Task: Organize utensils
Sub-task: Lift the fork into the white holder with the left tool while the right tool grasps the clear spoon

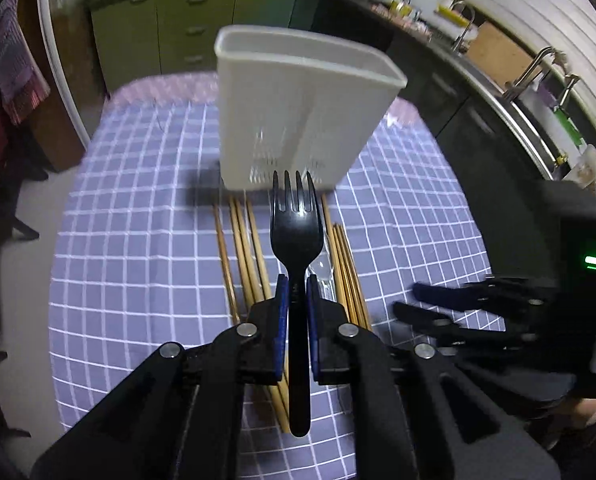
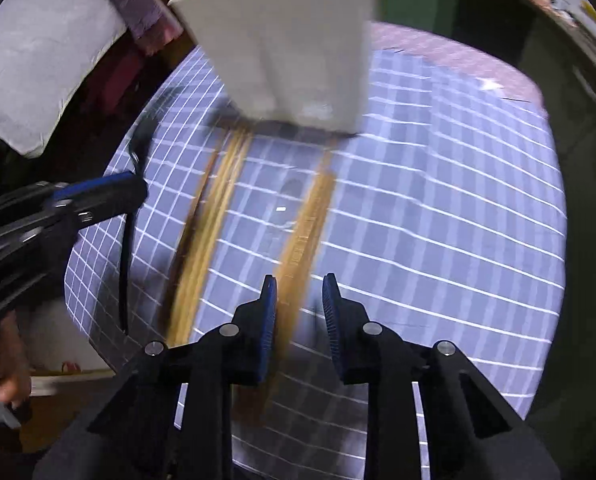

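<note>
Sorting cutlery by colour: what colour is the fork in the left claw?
Black; the fork shows best in the left wrist view.

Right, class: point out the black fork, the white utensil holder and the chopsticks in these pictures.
black fork (image 1: pixel 297 236): left wrist view, on the bowl just below the prongs.
white utensil holder (image 1: pixel 294 120): left wrist view, on its front wall.
chopsticks (image 1: pixel 244 256): left wrist view, on the left bundle lying on the tablecloth.

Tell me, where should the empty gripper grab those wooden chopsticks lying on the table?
Probably near the middle of the right bundle of chopsticks, coming straight down from above. They lie flat on the checked tablecloth, long and thin, so the right gripper should set its fingers either side, across their length.
</note>
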A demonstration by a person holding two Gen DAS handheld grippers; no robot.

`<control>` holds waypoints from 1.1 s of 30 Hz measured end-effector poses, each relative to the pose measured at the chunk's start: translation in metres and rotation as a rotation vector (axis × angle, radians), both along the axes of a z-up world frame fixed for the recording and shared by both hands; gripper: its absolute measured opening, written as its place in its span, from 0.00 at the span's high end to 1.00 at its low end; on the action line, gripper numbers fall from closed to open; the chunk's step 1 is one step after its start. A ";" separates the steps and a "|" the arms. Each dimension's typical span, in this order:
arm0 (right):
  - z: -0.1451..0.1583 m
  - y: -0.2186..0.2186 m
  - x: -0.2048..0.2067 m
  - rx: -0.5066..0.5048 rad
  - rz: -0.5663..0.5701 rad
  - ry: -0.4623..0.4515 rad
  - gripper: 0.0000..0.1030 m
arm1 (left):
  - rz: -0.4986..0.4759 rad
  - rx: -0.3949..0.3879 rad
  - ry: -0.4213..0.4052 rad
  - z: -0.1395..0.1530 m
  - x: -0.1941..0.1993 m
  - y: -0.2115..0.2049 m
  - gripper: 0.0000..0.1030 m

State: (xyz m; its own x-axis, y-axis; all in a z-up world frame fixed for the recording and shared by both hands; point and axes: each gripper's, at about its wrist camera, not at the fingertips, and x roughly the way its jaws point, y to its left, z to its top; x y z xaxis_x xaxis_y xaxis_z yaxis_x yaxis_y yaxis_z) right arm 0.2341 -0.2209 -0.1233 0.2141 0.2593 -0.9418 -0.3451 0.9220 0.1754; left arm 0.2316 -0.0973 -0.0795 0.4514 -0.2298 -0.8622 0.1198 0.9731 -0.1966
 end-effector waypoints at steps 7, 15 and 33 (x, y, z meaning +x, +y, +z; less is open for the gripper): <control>-0.031 0.031 0.023 -0.042 -0.027 0.114 0.86 | -0.015 0.009 -0.049 0.008 -0.016 0.025 0.91; -0.046 0.039 0.038 -0.048 -0.065 0.162 0.86 | -0.021 0.007 -0.052 0.004 -0.016 0.033 0.91; -0.054 0.067 0.041 -0.069 -0.063 0.107 0.90 | -0.022 0.014 -0.086 0.014 -0.014 0.039 0.91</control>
State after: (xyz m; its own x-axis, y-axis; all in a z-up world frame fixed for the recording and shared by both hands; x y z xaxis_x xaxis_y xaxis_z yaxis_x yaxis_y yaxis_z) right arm 0.2755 -0.1536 -0.1777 0.1252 0.1826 -0.9752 -0.2685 0.9525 0.1439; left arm 0.2176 -0.0580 -0.0655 0.5190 -0.2285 -0.8237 0.1570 0.9727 -0.1709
